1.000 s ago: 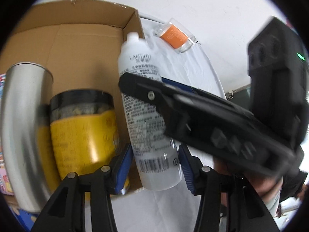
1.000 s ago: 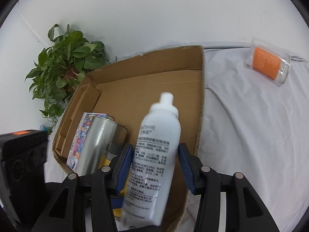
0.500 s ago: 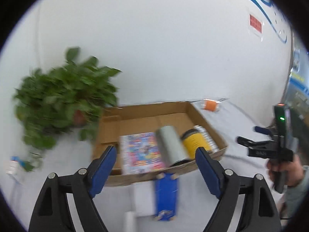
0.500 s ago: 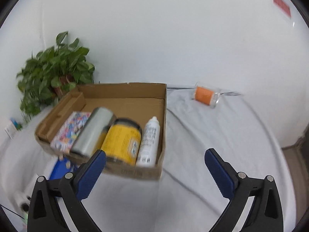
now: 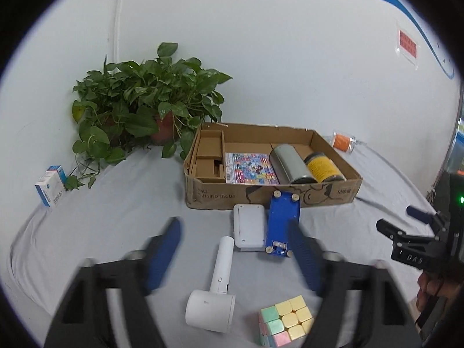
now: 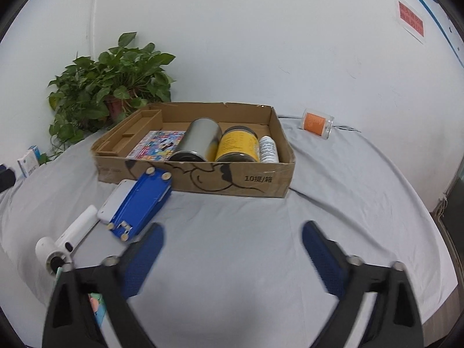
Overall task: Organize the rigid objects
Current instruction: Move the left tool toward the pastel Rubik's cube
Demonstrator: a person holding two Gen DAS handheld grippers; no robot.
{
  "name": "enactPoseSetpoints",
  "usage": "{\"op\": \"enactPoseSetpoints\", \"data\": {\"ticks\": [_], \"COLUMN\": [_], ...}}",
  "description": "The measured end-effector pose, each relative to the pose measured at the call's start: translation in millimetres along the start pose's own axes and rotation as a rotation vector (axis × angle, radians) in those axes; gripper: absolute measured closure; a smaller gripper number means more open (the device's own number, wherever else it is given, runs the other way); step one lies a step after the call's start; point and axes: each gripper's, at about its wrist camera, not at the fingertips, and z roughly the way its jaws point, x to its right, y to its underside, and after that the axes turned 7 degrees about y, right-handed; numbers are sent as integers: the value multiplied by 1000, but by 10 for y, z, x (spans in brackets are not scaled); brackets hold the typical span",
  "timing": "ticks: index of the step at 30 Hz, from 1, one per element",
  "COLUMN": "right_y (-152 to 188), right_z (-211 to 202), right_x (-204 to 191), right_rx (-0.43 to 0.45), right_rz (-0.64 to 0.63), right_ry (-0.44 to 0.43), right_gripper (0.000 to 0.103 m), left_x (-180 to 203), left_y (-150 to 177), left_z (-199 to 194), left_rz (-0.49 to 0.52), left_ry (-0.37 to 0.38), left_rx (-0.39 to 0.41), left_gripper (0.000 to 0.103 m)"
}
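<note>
**A:** A second ago both grippers were pressed close around the white spray bottle (image 6: pixel 268 153) at the box; now they have pulled well back, and the bottle lies in the cardboard box (image 6: pixel 255 181), at its right end.

**B:** So that one is stowed. What sits beside it?

**A:** The yellow jar (image 6: pixel 237 145) is just beside it, then the steel canister (image 6: pixel 198 140), then a colourful booklet (image 6: pixel 158 145) lying flat. All the cylinders lie on their sides, parallel, probably so they pack tight and cannot topple.

**B:** And the tools?

**A:** The left gripper (image 5: pixel 235 256) has its jaws apart but closing, blurred with motion, with nothing pinched; the items below it only lie on the cloth. The right gripper (image 6: pixel 232 256) is also spread, closing, and has only bare cloth between its fingers. It shows again at the right edge of the left view, held in a hand (image 5: pixel 432 287).

**B:** What is left outside?

**A:** The blue toy chassis (image 5: pixel 282 226) leans on the box front, touching the white flat device (image 5: pixel 249 227). Nearer are the white hair dryer (image 5: pixel 216 293) and the pastel cube (image 5: pixel 285 323). An orange-labelled jar (image 6: pixel 317 123) lies well apart on the tablecloth (image 6: pixel 333 203).

**B:** The left tool points over that cluster, so I judge one of those comes next.
</note>
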Motion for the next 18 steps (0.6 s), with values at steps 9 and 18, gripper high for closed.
{"op": "enactPoseSetpoints", "data": {"ticks": [9, 18], "right_y": [74, 714], "right_z": [-393, -348], "right_x": [-160, -761], "right_rx": [94, -45], "right_rz": [-84, -236], "right_ry": [-151, -576], "right_gripper": [0, 1], "left_x": [31, -115], "left_y": [3, 387], "left_z": [-199, 345], "left_rz": [-60, -195], "left_ry": [41, 320], "left_rx": [97, -271], "left_gripper": [1, 2]}}
